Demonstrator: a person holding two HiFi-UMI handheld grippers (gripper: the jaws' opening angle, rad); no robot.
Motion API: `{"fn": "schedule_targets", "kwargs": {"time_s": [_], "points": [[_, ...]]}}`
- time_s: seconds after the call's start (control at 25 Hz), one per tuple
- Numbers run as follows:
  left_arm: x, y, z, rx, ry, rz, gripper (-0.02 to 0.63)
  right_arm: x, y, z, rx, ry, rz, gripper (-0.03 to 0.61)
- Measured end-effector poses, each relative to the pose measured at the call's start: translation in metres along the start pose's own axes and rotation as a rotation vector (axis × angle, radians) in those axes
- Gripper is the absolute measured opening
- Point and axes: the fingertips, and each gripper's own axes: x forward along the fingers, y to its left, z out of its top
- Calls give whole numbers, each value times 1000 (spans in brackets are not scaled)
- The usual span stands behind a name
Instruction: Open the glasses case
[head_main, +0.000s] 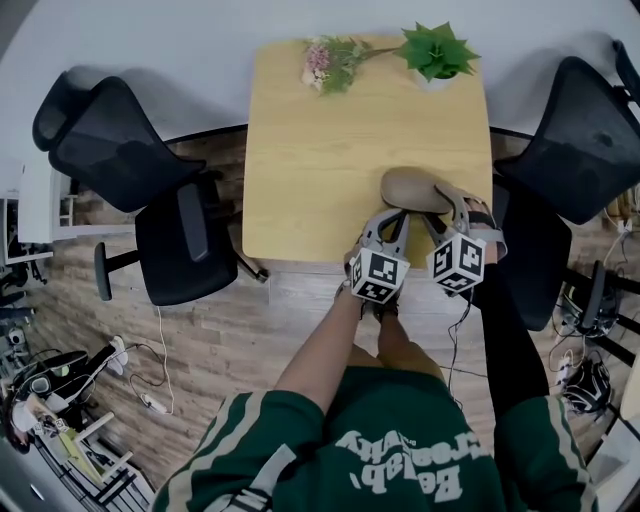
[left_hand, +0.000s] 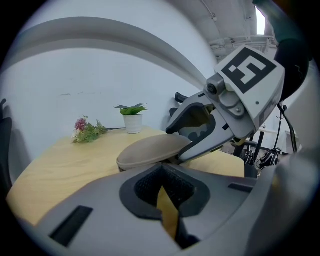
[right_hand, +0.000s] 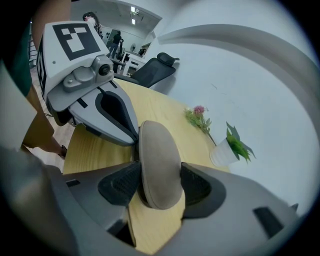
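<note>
**A:** Start with the room. What's there?

**B:** A pale grey wall (head_main: 150, 40) at the far side and a grey-brown wood-plank floor (head_main: 220, 340). A square light-wood table (head_main: 320, 170) stands against the wall. There is a black mesh office chair at its left (head_main: 110, 140) and another at its right (head_main: 585, 150). Loose cables (head_main: 150, 400) lie on the floor at the lower left.

**A:** And the person?

**B:** They are at the table's near edge in a dark green sweatshirt (head_main: 400, 440) with white lettering. It shows upside down in the head view, and I can't read it reliably.

**A:** Any other writing?

**B:** Only the black-and-white square markers on the left cube (head_main: 378, 275) and the right cube (head_main: 457, 263). They are patterns, not words.

**A:** Where's the case?

**B:** The taupe, oval, fabric-covered glasses case (head_main: 415, 187) is at the table's near right part. Its lid looks down.

**A:** What about the grippers?

**B:** The grey right gripper (right_hand: 157, 182) pinches the case, with one dark ribbed pad (right_hand: 120, 185) against each broad side. The grey left gripper (left_hand: 161, 172) has its jaws pressed together on nothing, and only a sliver of tabletop shows through them. Its tips sit right at the case's near edge, but I can't tell whether they touch it.

**A:** Anything else on the table?

**B:** At the far edge, well apart from the case, there is a small green plant in a white pot (head_main: 437, 50). A sprig of pink flowers with green stems (head_main: 325, 60) lies to its left.
</note>
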Motion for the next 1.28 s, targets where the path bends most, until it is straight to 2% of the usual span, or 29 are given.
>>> {"fn": "schedule_targets", "kwargs": {"time_s": [0.44,0.56,0.88,1.28], "points": [[-2,0,0,-15,2,-9,14,-3,-1,2,6,5,-11,264],[-1,1,-1,-14,5,-13,14,-6,-8,5,9,-4,-36,238],[-1,1,-2,-39,0,-9,14,-14,-27,11,26,-27,-87,233],[-1,0,-2,-24,-4,-22,14,-17,-53,17,43,-45,-145,202]]}}
